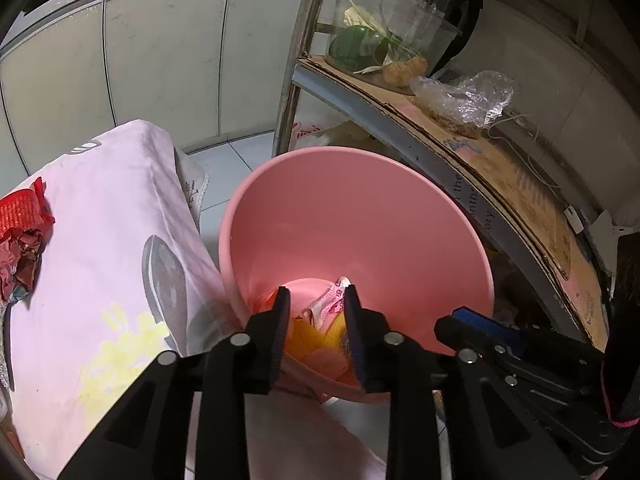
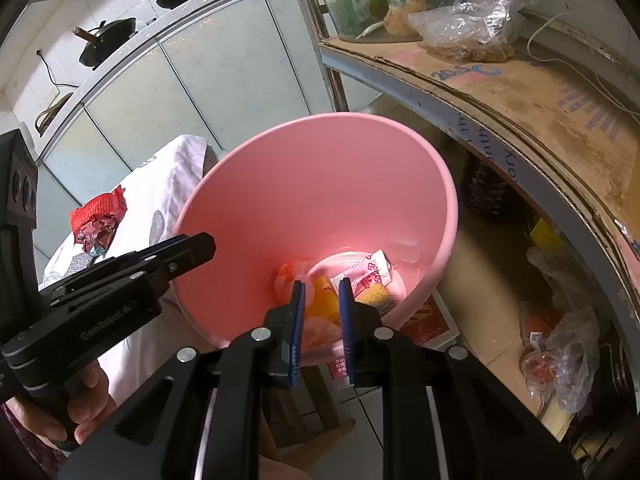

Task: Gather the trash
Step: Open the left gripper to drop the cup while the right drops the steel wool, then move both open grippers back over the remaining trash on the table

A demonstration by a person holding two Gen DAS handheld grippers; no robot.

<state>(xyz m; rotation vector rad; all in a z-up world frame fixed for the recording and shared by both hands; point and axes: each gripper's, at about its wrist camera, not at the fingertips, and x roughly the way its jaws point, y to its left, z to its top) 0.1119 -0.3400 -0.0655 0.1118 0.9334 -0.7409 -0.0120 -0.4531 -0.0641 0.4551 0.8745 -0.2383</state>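
A: Pink bin?
B: Upright, mouth tilted toward both tongs, long axis running down and away. Shelf at right, cloth-covered counter at left.
A: Trash?
B: Wrappers on the bin floor, beyond the tips; red wrapper far left on the counter.
A: Tongs?
B: Left tongs apart, empty. Right tongs slightly apart, empty.
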